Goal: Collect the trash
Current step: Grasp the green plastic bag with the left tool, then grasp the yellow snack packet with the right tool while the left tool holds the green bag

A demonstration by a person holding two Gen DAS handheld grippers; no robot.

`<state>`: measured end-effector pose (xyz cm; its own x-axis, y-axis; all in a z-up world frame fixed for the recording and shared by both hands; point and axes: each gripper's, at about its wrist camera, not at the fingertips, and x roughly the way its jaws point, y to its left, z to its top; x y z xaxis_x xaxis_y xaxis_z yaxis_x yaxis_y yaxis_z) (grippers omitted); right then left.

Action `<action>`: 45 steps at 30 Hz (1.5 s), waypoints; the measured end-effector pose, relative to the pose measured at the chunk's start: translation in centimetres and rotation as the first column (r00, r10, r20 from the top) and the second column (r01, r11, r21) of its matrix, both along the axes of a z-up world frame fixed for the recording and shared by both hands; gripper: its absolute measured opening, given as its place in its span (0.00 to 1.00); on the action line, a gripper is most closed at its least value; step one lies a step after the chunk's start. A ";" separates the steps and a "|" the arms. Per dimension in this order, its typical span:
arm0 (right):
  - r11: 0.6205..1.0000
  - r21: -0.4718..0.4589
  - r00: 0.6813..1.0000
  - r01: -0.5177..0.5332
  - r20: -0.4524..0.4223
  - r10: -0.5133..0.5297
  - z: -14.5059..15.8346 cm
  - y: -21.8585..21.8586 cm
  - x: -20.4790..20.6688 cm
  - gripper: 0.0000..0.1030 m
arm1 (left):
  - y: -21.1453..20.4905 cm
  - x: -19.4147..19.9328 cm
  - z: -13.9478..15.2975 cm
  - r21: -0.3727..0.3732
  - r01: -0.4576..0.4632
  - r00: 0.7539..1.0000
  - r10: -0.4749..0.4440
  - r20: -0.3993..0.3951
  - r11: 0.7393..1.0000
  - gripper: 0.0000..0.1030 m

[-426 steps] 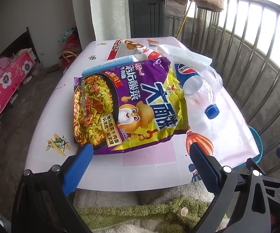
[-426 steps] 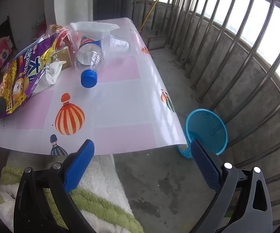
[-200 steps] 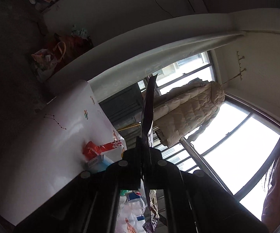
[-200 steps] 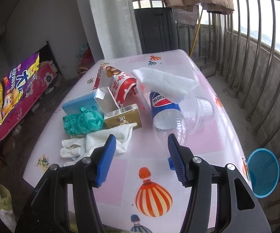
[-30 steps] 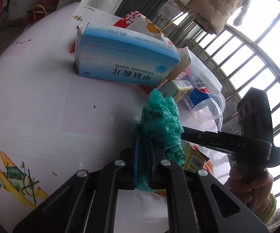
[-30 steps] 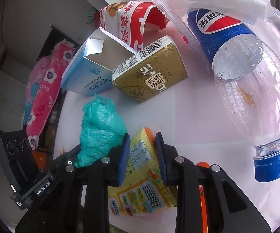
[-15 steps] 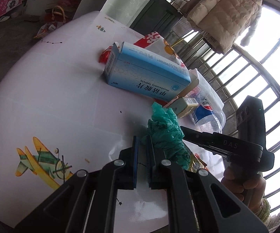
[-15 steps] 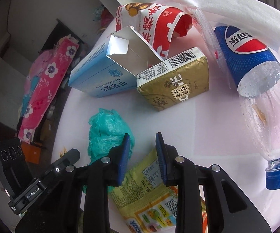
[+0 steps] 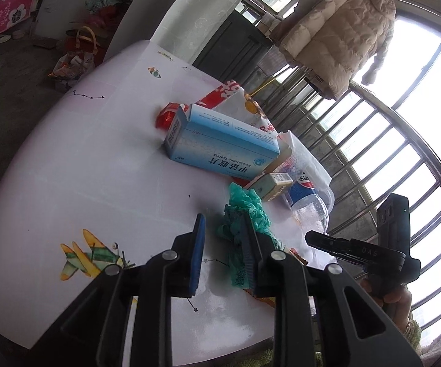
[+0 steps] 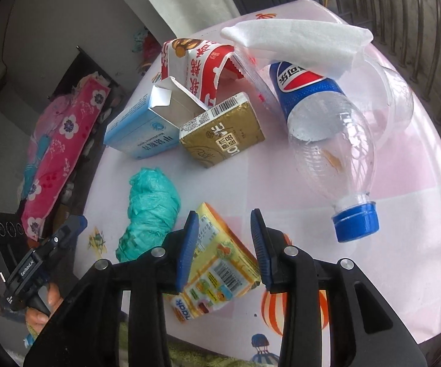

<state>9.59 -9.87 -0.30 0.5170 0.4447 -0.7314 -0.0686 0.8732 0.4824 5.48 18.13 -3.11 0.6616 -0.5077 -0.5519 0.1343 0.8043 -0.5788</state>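
A crumpled green plastic bag (image 9: 251,211) lies on the white table (image 9: 82,183); it also shows in the right wrist view (image 10: 151,205). My left gripper (image 9: 222,229) is open, with the bag beside its right finger, outside the jaws. My right gripper (image 10: 222,223) is open over a yellow snack packet (image 10: 217,263) that lies flat on the table. Behind lie a blue medicine box (image 10: 137,128), a gold carton (image 10: 223,131), a red and white wrapper (image 10: 199,64) and an empty Pepsi bottle (image 10: 327,128).
A white foam sheet (image 10: 293,42) and a clear plastic cup (image 10: 394,91) lie at the table's far side. A metal balcony railing (image 9: 388,153) runs along the right. A beige coat (image 9: 339,27) hangs above. A pink floral bed (image 10: 58,153) stands to the left.
Both grippers have opened and drawn back. My left gripper let go of the green bag, and my right gripper let go of the yellow snack packet; both now lie on the table.
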 end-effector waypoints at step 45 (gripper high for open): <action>0.873 0.470 0.972 0.129 -0.235 -0.017 -6.1 -4.3 -1.7 0.00 | -7.2 2.9 -0.4 0.023 0.216 0.973 -0.213 -0.094 0.976 0.44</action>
